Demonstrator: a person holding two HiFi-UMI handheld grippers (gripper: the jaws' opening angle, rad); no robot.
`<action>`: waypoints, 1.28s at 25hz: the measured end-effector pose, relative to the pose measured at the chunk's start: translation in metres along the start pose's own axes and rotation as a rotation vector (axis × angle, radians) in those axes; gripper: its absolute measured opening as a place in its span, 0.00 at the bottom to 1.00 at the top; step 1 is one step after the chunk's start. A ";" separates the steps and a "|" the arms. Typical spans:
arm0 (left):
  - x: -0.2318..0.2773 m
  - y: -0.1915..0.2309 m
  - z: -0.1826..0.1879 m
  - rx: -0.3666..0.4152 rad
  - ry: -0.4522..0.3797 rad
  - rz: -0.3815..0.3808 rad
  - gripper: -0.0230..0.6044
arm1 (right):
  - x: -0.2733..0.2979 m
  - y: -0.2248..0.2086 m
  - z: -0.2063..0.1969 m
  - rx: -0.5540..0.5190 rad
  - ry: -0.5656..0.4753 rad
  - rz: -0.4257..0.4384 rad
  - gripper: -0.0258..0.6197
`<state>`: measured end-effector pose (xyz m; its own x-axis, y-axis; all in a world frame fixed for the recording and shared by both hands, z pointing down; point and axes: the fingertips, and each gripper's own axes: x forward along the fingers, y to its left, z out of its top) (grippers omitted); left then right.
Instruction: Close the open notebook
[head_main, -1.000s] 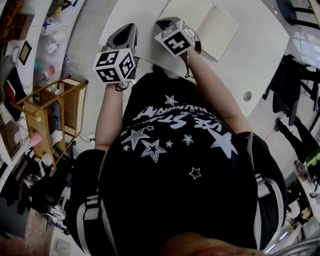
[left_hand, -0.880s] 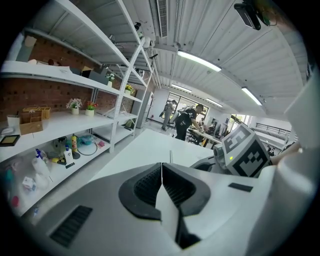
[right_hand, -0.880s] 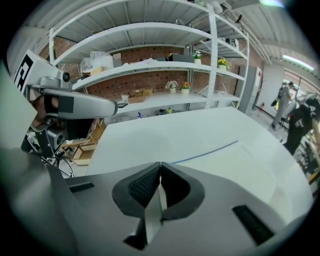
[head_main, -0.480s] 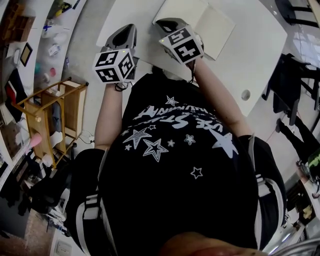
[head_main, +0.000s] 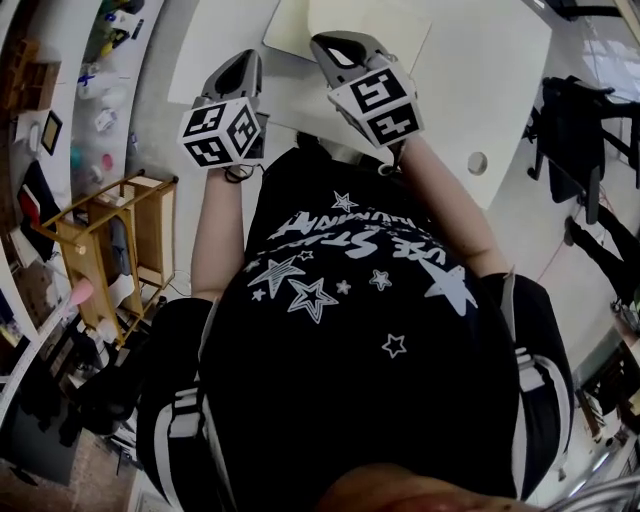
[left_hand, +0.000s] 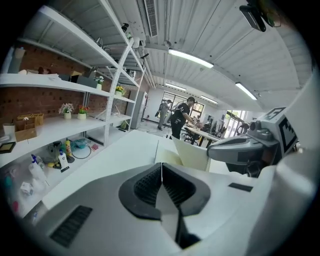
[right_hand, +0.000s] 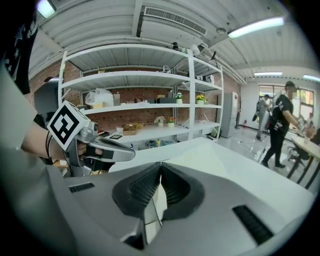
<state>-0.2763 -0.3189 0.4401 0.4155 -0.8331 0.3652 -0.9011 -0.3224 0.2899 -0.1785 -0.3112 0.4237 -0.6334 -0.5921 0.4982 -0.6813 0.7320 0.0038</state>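
Note:
The notebook (head_main: 385, 28) with cream pages lies open on the white table (head_main: 480, 90), at the top of the head view. My right gripper (head_main: 330, 42) is shut on the edge of its right-hand leaf, a thin cream sheet caught between the pads (right_hand: 160, 167). In the left gripper view that leaf (left_hand: 192, 155) stands lifted off the table, with the right gripper (left_hand: 215, 150) at its edge. My left gripper (head_main: 243, 62) hovers to the left of the notebook, its jaws (left_hand: 161, 167) shut with nothing between them. It also appears in the right gripper view (right_hand: 127, 154).
A round cable hole (head_main: 477, 162) sits in the table near its right edge. A wooden cart (head_main: 110, 230) stands on the floor at left. Wall shelves (left_hand: 50, 130) carry bottles and boxes. A person (left_hand: 179, 117) stands far off, and black chairs (head_main: 580, 130) stand to the right.
My right gripper has risen and drawn back toward me, lifting the notebook's leaf with it. The left gripper has shifted slightly. The notebook now sits higher in the head view.

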 end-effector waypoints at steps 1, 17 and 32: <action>0.000 -0.003 -0.001 -0.001 0.000 0.002 0.06 | -0.009 -0.004 -0.002 0.006 -0.006 -0.012 0.06; 0.001 -0.049 -0.030 0.040 0.029 0.028 0.06 | -0.101 -0.055 -0.161 0.247 0.148 -0.166 0.06; 0.043 -0.099 -0.032 0.023 0.049 -0.150 0.06 | -0.136 -0.092 -0.173 0.331 0.085 -0.353 0.06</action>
<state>-0.1651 -0.3085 0.4559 0.5505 -0.7522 0.3621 -0.8310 -0.4522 0.3240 0.0338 -0.2399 0.5061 -0.3200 -0.7452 0.5850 -0.9379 0.3367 -0.0842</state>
